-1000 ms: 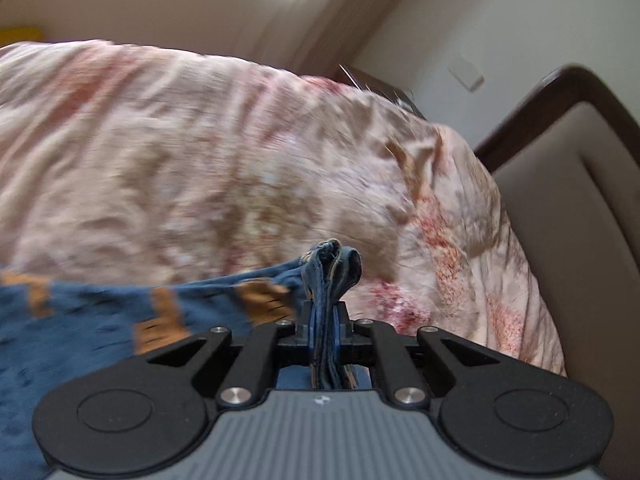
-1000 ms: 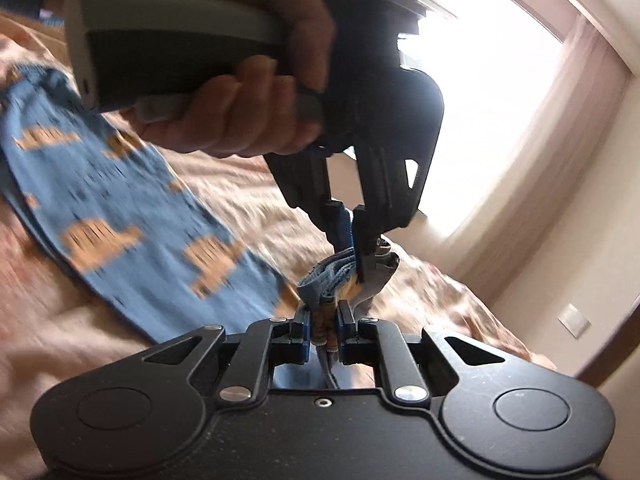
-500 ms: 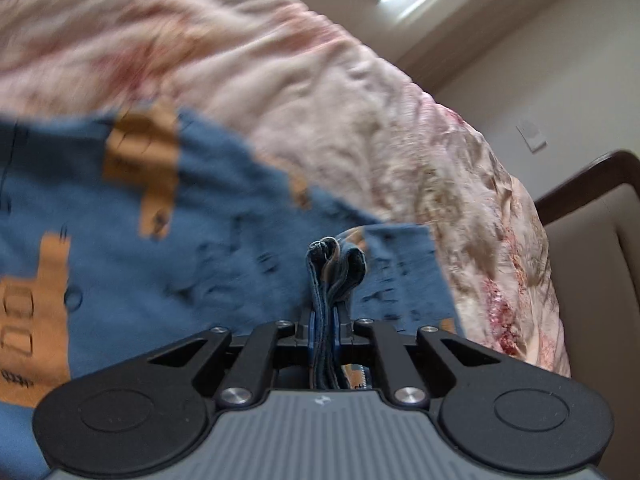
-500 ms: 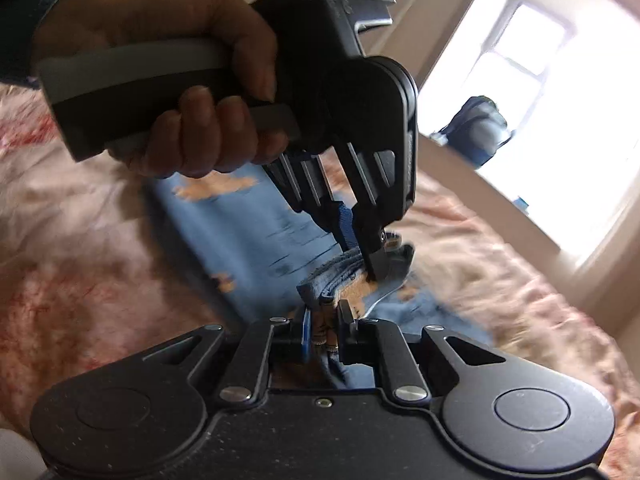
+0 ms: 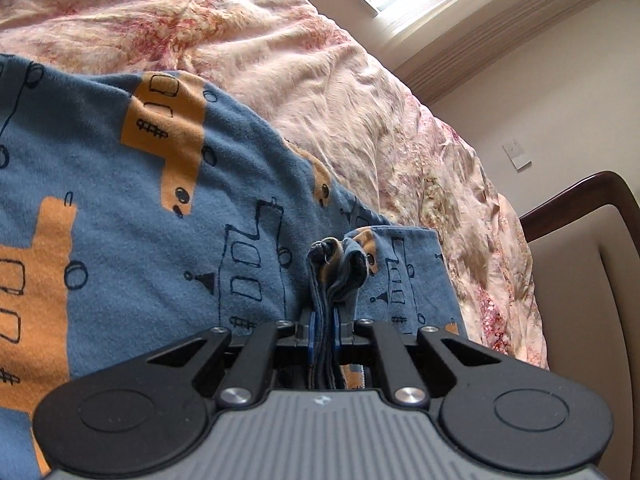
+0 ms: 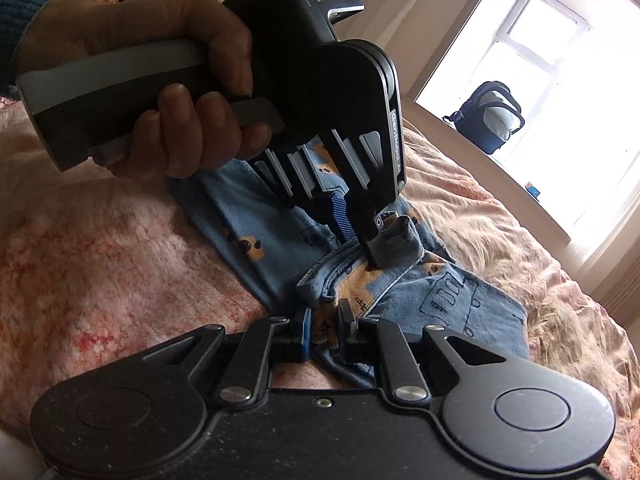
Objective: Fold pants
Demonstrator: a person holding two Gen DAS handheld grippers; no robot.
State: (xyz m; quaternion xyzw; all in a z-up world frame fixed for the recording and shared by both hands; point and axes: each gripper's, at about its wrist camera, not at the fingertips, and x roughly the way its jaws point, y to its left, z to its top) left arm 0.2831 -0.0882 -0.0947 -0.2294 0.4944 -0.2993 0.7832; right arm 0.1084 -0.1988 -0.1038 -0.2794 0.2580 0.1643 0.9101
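Note:
Blue pants [image 5: 132, 200] with orange vehicle prints lie spread over a pink floral bedspread [image 5: 304, 56]. My left gripper [image 5: 323, 328] is shut on a bunched, layered edge of the pants, which sticks up between its blue pads. In the right wrist view the same pants [image 6: 436, 296] lie folded over on the bed, and my right gripper [image 6: 323, 332] is shut on their edge. The left gripper [image 6: 370, 242] shows there too, held by a hand [image 6: 168, 92], pinching the cloth just beyond the right one.
A wooden-framed padded headboard [image 5: 580, 280] rises at the right of the bed. A wall plate [image 5: 517, 155] is on the wall. A window [image 6: 532, 52] with a dark backpack [image 6: 488, 116] on its sill lies past the bed's far side.
Both grippers came down toward the bed with the pants edge still pinched. The cloth, which hung in the air a second ago, now lies spread over the bedspread under them.

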